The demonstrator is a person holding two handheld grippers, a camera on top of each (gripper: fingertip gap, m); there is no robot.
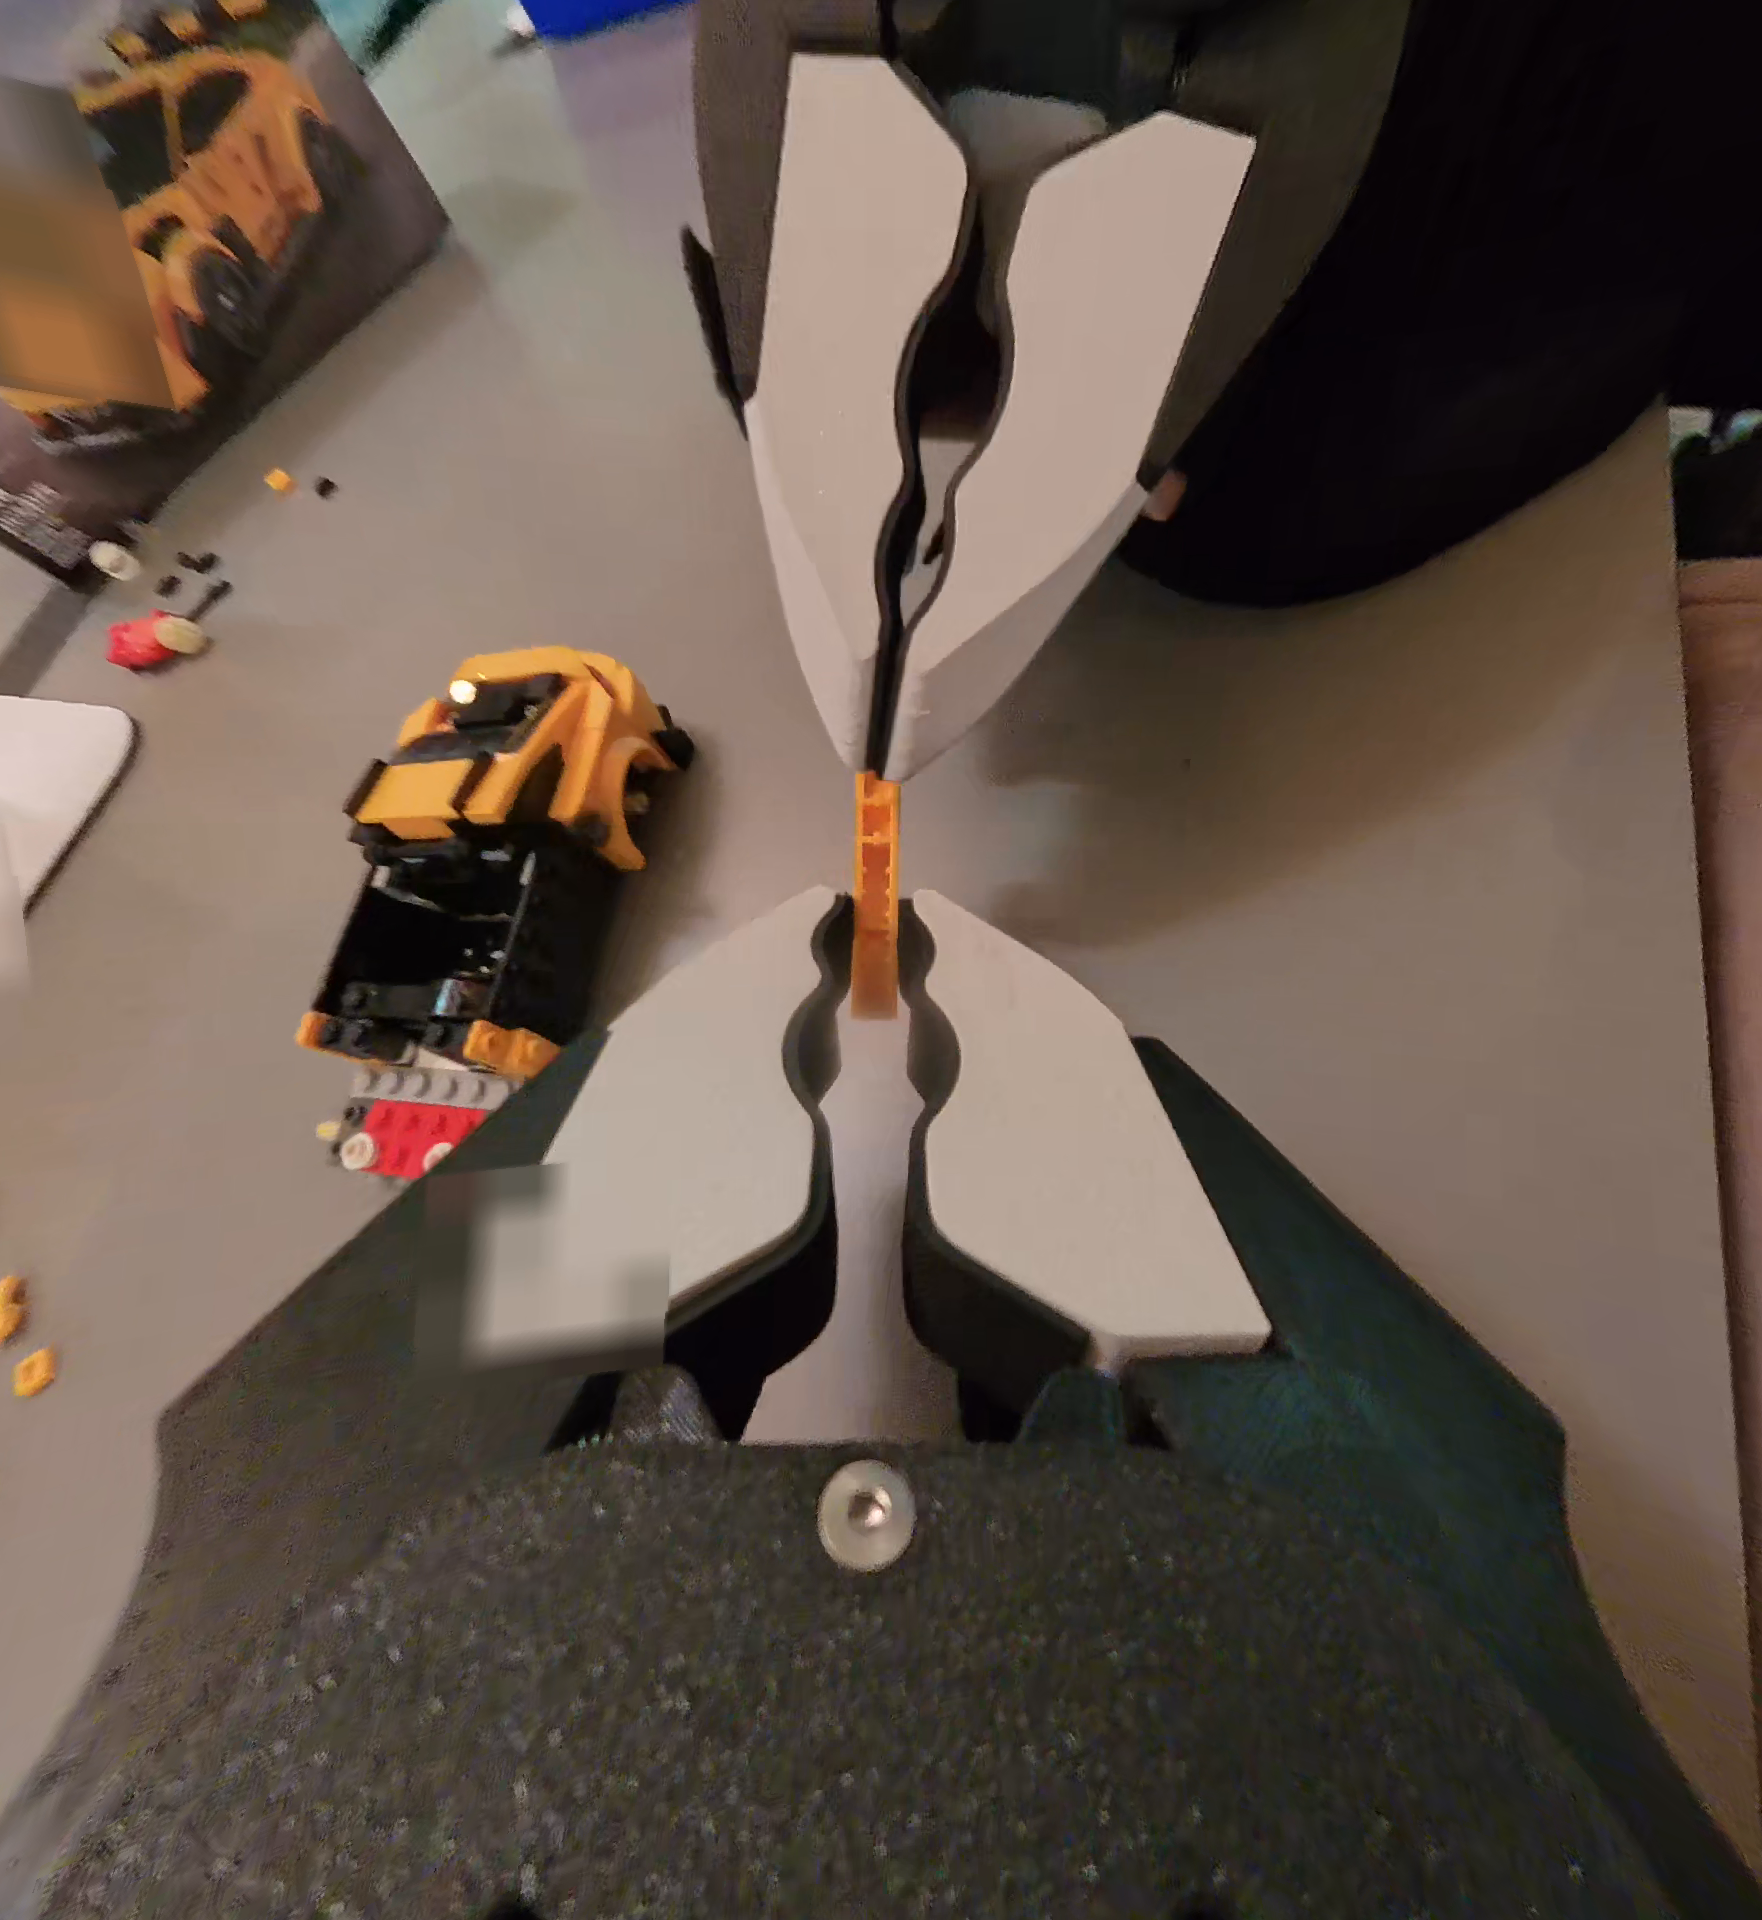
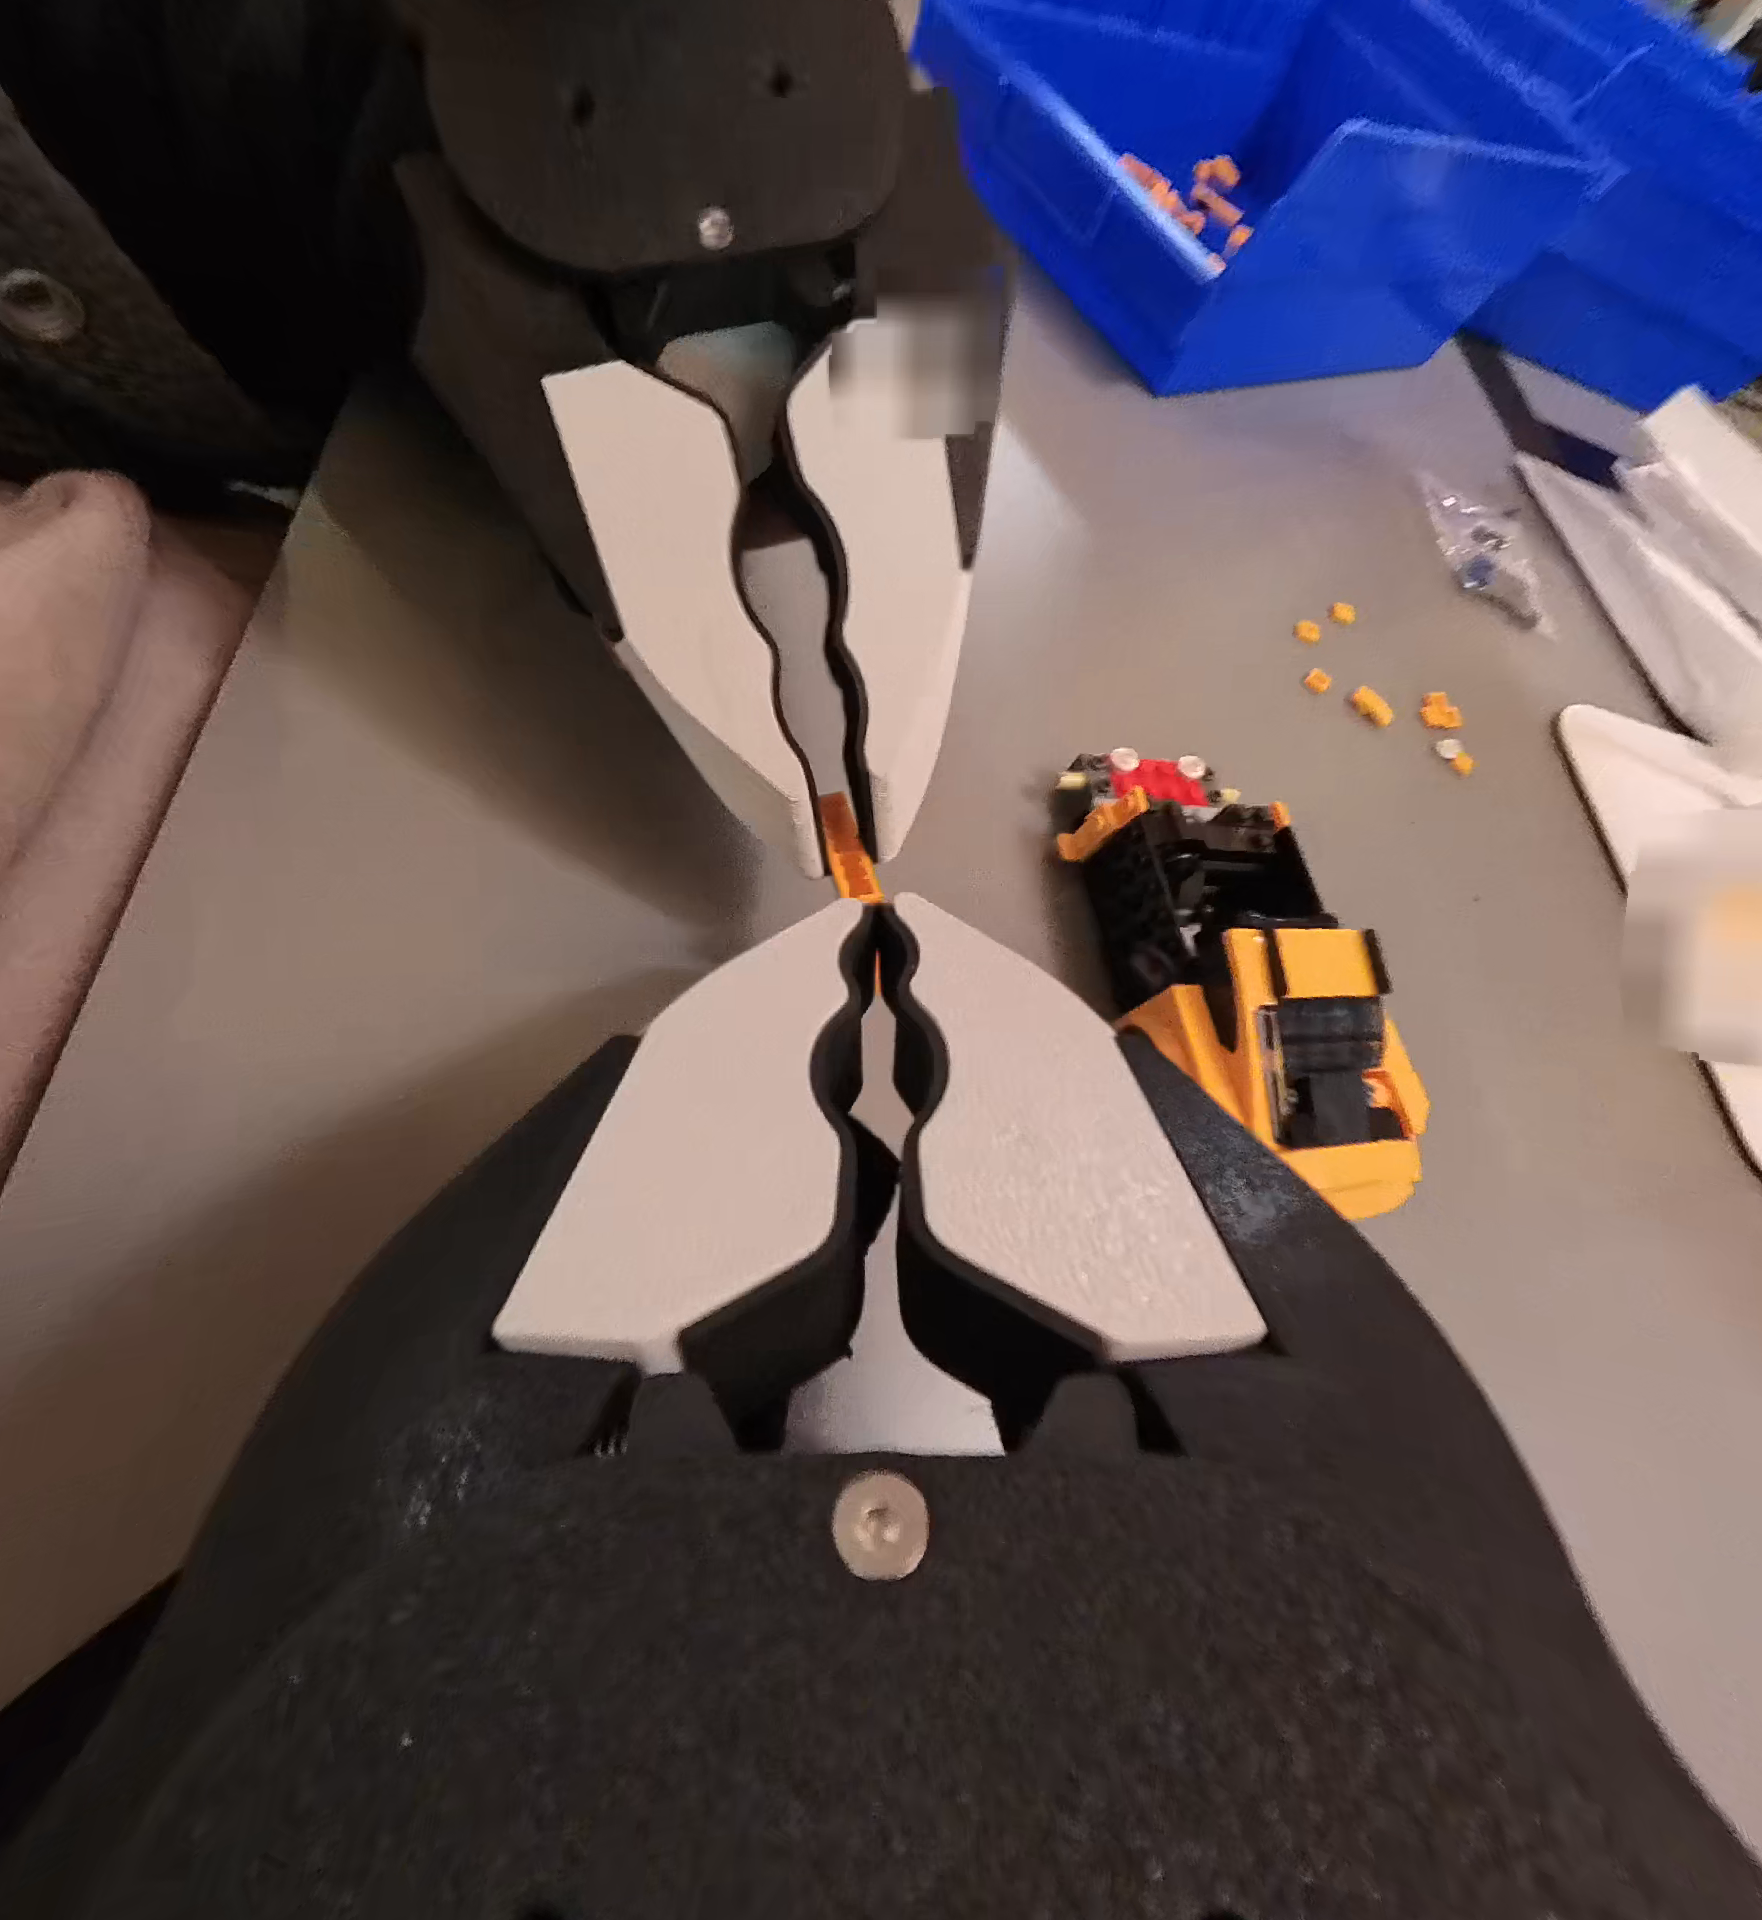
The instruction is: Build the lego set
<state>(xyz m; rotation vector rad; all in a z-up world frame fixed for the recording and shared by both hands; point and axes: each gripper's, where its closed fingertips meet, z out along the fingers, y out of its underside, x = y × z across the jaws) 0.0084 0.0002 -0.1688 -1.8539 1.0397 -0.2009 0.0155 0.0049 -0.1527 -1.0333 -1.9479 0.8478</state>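
Two tongs meet tip to tip above the grey table [image 1: 1272, 935], both on one narrow orange brick strip [image 1: 877, 894]. Left tongs [image 1: 877, 914]: jaws nearly closed, parted only by the strip's width, the near end of the strip set between the two grey fingertips [image 1: 804, 935], both inner edges against its sides; grasping it. Right tongs [image 2: 877, 914]: jaws pinched almost together, a thin sliver of orange showing in the slit between the pads, so they grip the strip's other end by its thin edge. In the left wrist view the right tongs [image 1: 882, 758] come down from above, tips closed on the strip's far end; in the right wrist view the left tongs [image 2: 841, 842] do the same from the far side. The strip hangs clear of the table, spanning the short gap between the two pairs of tips. Partly built orange-and-black toy car [image 1: 503, 873] lies on the table to the left of the strip in the left view. Loose small orange pieces [image 2: 1376, 696] lie beyond the car, farther from the strip. Blue bin [image 2: 1376, 208] with more orange pieces stands well beyond the car. Printed box [image 1: 181, 260] stands past the car on its far side.
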